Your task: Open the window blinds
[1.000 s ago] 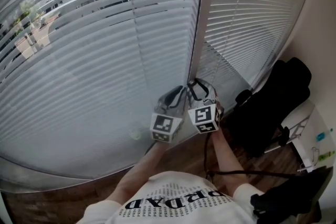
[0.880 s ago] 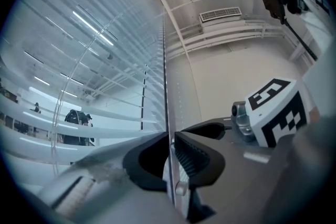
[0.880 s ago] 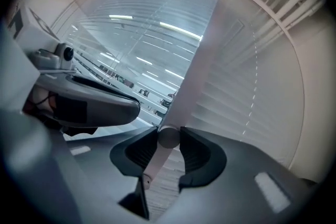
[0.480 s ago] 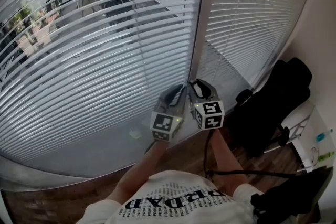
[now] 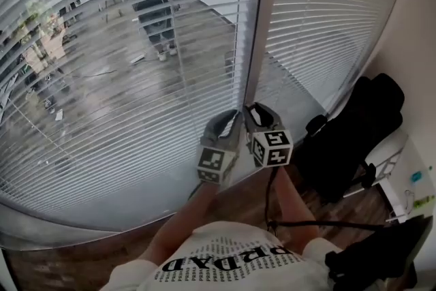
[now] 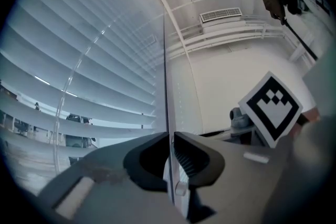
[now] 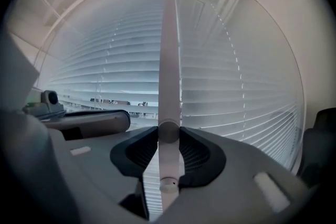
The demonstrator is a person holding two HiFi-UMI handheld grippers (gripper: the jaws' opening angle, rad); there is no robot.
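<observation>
Faces a window hung with white venetian blinds in two panels, with a white frame post [image 5: 262,10] between them. Shows, on the left panel [image 5: 122,92], slats tilted flat with grey paving [image 5: 102,71] visible through the gaps, and on the right panel [image 5: 320,10], slats turned shut and overlapping. Holds both grippers up close together, just in front of the post and near the lower part of the blinds, with the left marker cube [image 5: 212,165] and the right marker cube [image 5: 272,148] turned back toward the person. Grips the white tilt wand [image 7: 169,60] with the right gripper [image 7: 169,134], jaws clamped on it with one ribbed pad against each side, having just closed a little onto it. Keeps the wand upright in front of the blinds, with its capped lower end just below the pads. Brings the jaws of the left gripper [image 6: 170,136] nearly together around a thin cord [image 6: 166,60] that runs straight up between them, seemingly pinched, though too fine to confirm contact. Leaves a black chair [image 5: 354,126] against the wall on the right, near the right panel. Trails a black cable [image 5: 269,204] down from the right gripper across the wooden floor [image 5: 88,255], above a white printed shirt [image 5: 225,262].
</observation>
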